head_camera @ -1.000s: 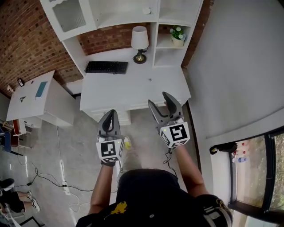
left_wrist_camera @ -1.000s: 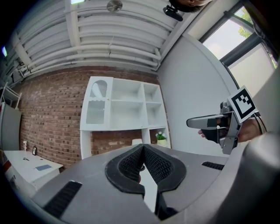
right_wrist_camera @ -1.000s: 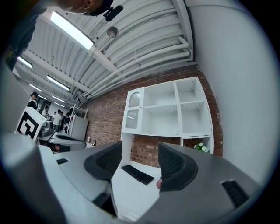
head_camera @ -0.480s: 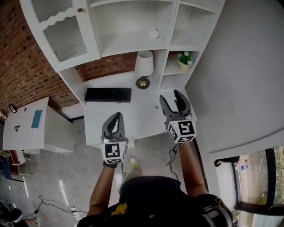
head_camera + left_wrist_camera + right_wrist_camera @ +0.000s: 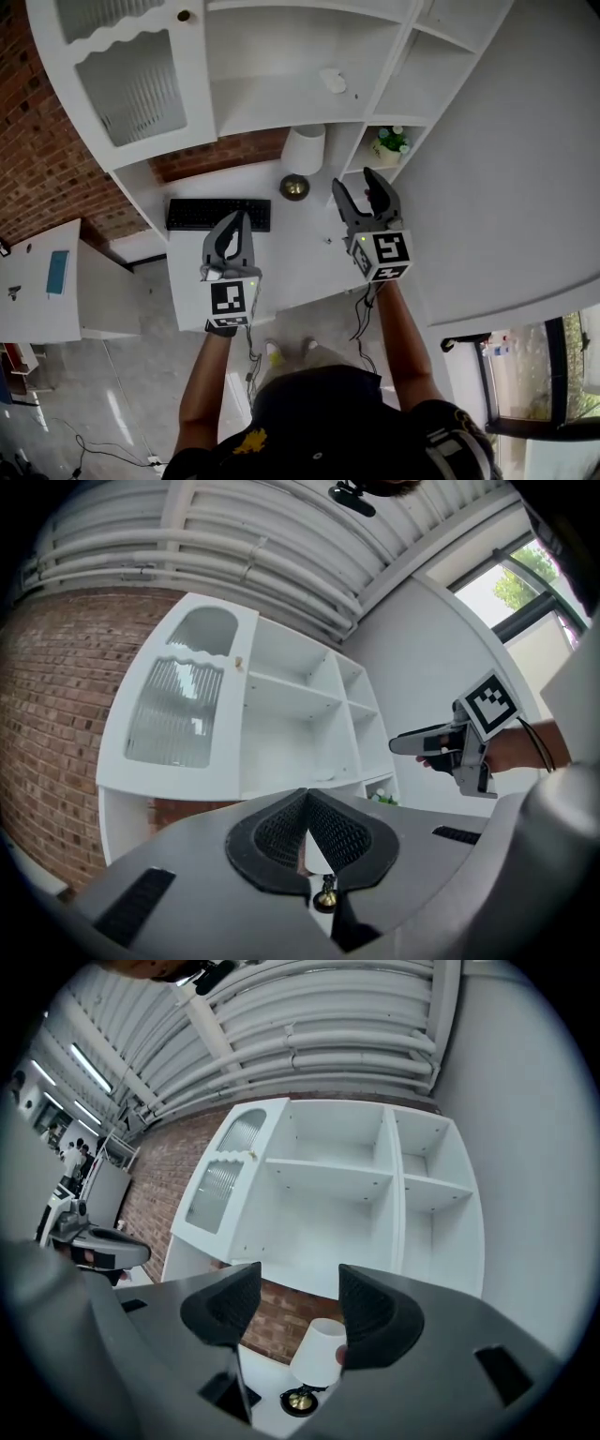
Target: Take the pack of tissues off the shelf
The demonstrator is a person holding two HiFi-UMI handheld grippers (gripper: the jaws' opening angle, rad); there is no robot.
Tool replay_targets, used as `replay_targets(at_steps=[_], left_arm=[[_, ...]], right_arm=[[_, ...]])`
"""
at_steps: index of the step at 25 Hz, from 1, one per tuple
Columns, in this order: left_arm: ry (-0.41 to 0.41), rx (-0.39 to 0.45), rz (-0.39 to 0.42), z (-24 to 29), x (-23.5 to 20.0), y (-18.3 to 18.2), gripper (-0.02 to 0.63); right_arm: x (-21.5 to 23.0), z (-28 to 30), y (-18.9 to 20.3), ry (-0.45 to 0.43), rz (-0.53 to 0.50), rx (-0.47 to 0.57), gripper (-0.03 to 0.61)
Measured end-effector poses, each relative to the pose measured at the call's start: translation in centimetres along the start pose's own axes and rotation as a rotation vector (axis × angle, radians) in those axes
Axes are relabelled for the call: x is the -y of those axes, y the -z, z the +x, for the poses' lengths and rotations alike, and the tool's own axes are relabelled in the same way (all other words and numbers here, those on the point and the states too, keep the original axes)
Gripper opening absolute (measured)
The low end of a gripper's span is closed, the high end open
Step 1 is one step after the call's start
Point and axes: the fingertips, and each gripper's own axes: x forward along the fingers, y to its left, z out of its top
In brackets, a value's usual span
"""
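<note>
Head view shows both grippers held up over the white desk (image 5: 281, 267), the left gripper (image 5: 235, 221) with its jaws pressed together and nothing between them, the right gripper (image 5: 357, 183) with its jaws spread apart and empty. A small pale object, probably the pack of tissues (image 5: 332, 81) though it is too small to be sure, lies on the wide shelf (image 5: 262, 101) above the lamp (image 5: 302, 153), well apart from both grippers. Lower down, the keyboard (image 5: 218, 214) sits on the desk left of the lamp, and a potted plant (image 5: 389, 145) stands in a small compartment to the right
</note>
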Motion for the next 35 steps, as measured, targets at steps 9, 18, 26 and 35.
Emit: replay_targets(at_steps=[9,18,26,35], left_arm=[[0.016,-0.005,-0.046,4.2,-2.6,-0.3,0.018],[0.025,-0.008,-0.027,10.0,-4.1,-2.3,0.018],[0.052,-0.019,0.013,13.7,-2.9,-3.0,0.018],[0.093,-0.014,0.002,16.1,-1.4,-3.4,0.018]], right_arm=[[2.2,6.9,-0.6,-0.014,0.005,-0.018,0.232],[6.2,11.2,-1.5,0.008,0.001,-0.007,0.232],[8.6,13.9,-0.8,-0.015,-0.008,-0.037,0.232],[11.2,19.6,3.1,0.008,-0.074,-0.201,0.232]])
